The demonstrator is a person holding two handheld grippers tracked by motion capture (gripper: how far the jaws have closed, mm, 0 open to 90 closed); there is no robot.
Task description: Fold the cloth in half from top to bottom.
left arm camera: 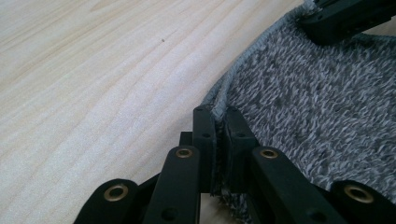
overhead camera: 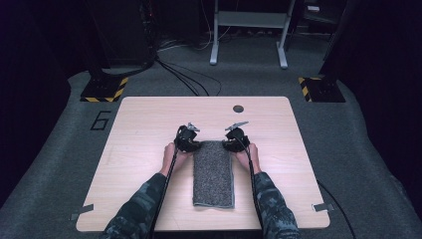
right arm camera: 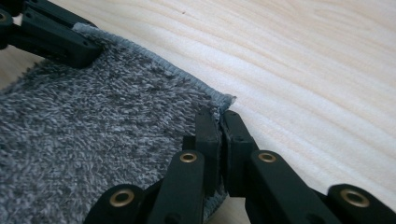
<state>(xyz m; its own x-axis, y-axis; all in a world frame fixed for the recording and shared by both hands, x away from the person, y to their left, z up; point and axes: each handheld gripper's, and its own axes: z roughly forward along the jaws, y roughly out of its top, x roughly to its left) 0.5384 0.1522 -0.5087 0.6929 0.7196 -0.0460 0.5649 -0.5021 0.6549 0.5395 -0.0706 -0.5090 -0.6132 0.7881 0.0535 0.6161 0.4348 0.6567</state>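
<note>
A grey fluffy towel (overhead camera: pixel 213 174) lies folded in a long strip on the wooden table (overhead camera: pixel 144 124), its short far edge between my two grippers. My left gripper (overhead camera: pixel 195 143) is shut on the towel's far left corner; in the left gripper view the towel (left arm camera: pixel 317 107) has its hemmed edge pinched between the black pads (left arm camera: pixel 204 135). My right gripper (overhead camera: pixel 229 144) is shut on the far right corner; in the right gripper view the towel (right arm camera: pixel 93 140) has its corner squeezed between the pads (right arm camera: pixel 208 135). Each gripper view also shows the other gripper (left arm camera: pixel 345 18) (right arm camera: pixel 46 35) across the towel.
A small dark round hole (overhead camera: pixel 238 108) sits in the table near its far edge. Bare wood spreads left, right and beyond the towel. Tape tabs (overhead camera: pixel 81 211) mark the near corners. Cables and stand feet (overhead camera: pixel 104 89) lie on the grey floor behind.
</note>
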